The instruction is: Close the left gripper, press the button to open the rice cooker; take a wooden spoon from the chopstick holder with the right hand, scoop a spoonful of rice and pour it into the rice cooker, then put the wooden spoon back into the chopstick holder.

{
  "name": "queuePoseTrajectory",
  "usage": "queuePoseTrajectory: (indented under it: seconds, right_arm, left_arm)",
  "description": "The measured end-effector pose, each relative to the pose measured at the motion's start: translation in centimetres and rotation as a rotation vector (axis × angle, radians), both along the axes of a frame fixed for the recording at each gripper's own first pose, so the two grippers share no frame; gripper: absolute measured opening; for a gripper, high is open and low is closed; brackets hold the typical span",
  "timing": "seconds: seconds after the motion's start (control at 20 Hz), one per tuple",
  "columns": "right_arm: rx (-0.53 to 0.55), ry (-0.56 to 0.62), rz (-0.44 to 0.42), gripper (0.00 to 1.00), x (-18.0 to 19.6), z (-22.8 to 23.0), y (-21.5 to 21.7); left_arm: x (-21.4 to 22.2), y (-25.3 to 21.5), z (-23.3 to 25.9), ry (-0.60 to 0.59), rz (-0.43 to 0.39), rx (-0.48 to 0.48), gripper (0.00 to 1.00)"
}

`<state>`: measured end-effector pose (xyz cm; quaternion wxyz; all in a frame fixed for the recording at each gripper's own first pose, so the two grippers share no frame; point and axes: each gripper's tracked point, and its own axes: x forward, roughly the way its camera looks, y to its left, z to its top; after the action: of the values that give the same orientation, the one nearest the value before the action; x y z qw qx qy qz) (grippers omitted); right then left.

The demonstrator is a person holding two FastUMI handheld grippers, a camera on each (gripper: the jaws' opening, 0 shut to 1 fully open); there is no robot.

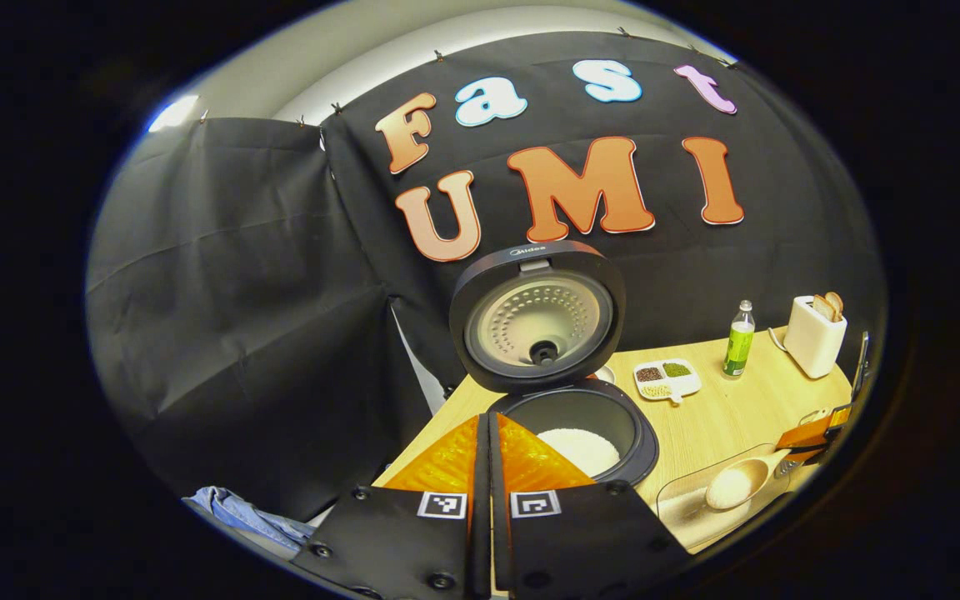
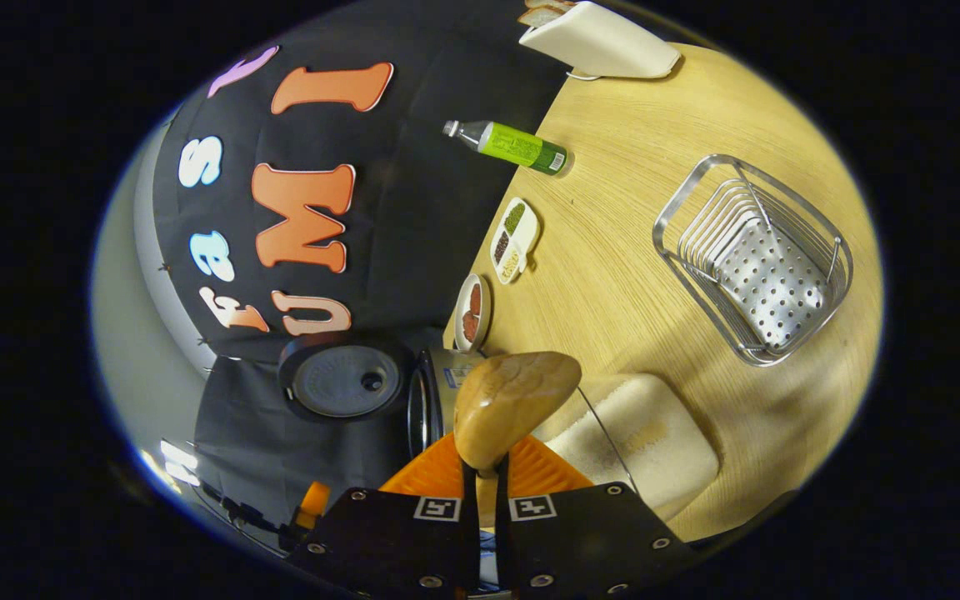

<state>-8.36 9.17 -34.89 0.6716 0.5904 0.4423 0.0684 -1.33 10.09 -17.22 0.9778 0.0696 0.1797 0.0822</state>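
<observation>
The rice cooker stands on the counter with its lid raised upright, so the pot is free from above, and some white rice lies inside already. The left hand-held gripper is closed with nothing between its fingers, near the front rim of the cooker; I judge the button step is done.

The right hand-held gripper grips the handle of the wooden spoon firmly. In the left gripper view the spoon bowl carries a heap of rice over the clear rice container. It is kept level, probably so that no grains fall. The metal holder waits well apart for the return.
</observation>
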Motion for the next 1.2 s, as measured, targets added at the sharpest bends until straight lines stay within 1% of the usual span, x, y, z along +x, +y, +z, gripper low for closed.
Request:
queuePoseTrajectory:
  seconds: [0.2,0.3,0.4,0.45,0.7,0.85,1.2]
  right_arm:
    - [0.163,-0.015,-0.089,0.07,2.1,2.9,-1.2]
    - [0.271,-0.029,-0.128,0.07,3.4,4.9,-1.3]
    - [0.349,-0.051,-0.145,0.07,4.5,6.7,-0.8]
    - [0.369,-0.061,-0.144,0.07,4.8,7.4,-0.4]
    - [0.401,-0.090,-0.100,0.07,6.8,10.1,2.6]
    - [0.369,-0.091,-0.076,0.07,7.8,10.7,4.1]
    - [0.303,-0.061,-0.028,0.07,11.6,10.1,9.2]
  left_arm:
    - [-0.2,-0.3,0.5,-0.018,0.028,-0.010,0.05]
    - [-0.5,0.0,0.5,-0.022,0.047,-0.013,0.05]
    - [-1.0,0.6,0.4,-0.022,0.069,-0.017,0.05]
    - [-1.2,0.9,0.1,-0.016,0.080,-0.020,0.05]
    - [-2.7,2.8,-0.2,-0.015,0.142,-0.025,0.05]
    - [-3.6,4.3,-0.2,-0.019,0.183,-0.030,0.05]
    - [-6.2,8.4,-1.2,-0.011,0.271,-0.026,0.05]
